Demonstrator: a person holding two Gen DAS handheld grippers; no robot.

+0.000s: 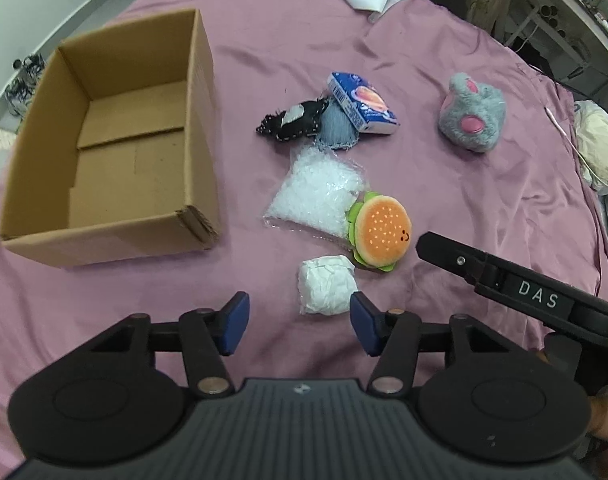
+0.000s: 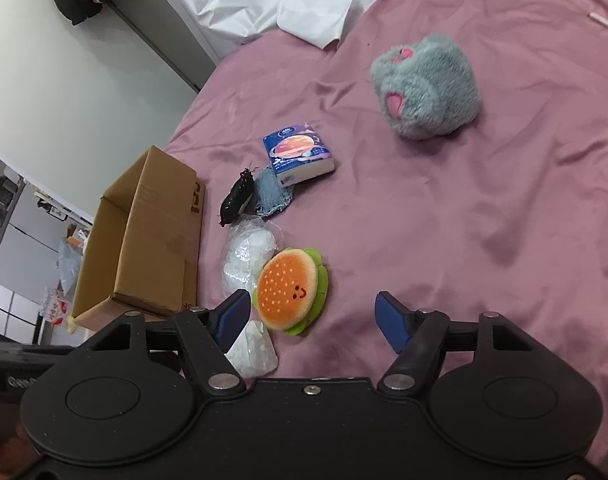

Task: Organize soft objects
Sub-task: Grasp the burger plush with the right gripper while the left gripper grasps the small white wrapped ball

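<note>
We see the white wad (image 1: 326, 285) lying on the pink bed (image 1: 464, 208) just ahead of the left tool (image 1: 300, 322), nearer its right pad than its left, with no pad on it. The burger (image 2: 290, 289) sits just ahead of the right tool (image 2: 313, 316), close by its left pad and apart from the right one. Left of the heap stands the open box (image 1: 116, 152); the grey plush (image 2: 426, 86) lies far right, well apart. In the left view the right tool's body reads "DAS". The tissue pack (image 1: 362, 104) bears print too small to read. Both tools stand partly open and hold nothing; neither touches a thing so far as we can tell
</note>
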